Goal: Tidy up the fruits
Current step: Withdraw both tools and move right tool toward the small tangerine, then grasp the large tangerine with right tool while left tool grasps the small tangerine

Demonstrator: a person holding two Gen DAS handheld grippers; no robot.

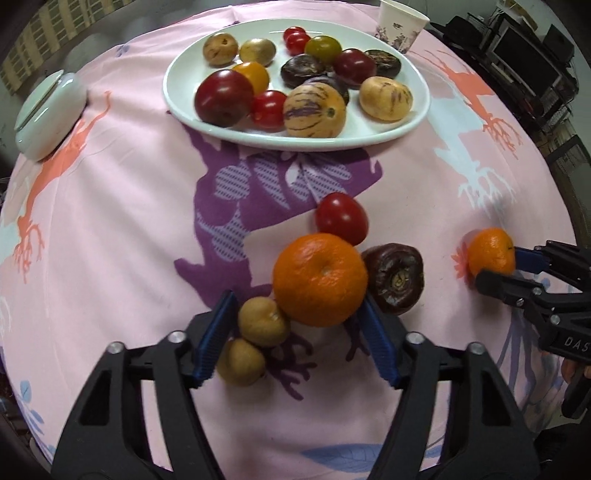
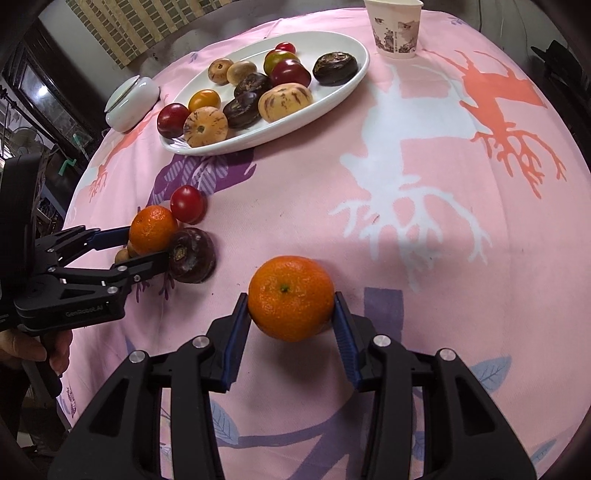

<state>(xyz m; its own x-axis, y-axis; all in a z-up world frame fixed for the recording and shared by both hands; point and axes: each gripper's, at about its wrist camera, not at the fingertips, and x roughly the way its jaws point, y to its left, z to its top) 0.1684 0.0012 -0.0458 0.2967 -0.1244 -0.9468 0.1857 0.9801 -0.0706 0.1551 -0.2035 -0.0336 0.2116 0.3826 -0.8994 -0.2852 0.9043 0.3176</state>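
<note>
The left wrist view shows two small tan fruits stacked just inside the left tool's left pad; in the right wrist view they are mostly hidden behind the left tool's fingers, with only brown edges visible. The right wrist view alone shows the hand gripping the left tool's handle at the frame's left edge. Both views show the white oval plate of mixed fruits at the far side of the counter, a paper cup beyond it and a small white lidded jar to its left. The larger tangerine sits between the left tool's blue pads near their tips; the right pad lies against its side, and the right wrist view shows both fingers flanking it, so the left tool appears clenched on it, though contact at the left pad cannot be confirmed. A red tomato touches this tangerine on its far side, and a dark purple fruit lies just beside it, outside the right pad. The second tangerine sits between the right tool's pads, stem facing the camera; both pads press its sides, so the right tool is clenched on it, partly open to the fruit's width.
</note>
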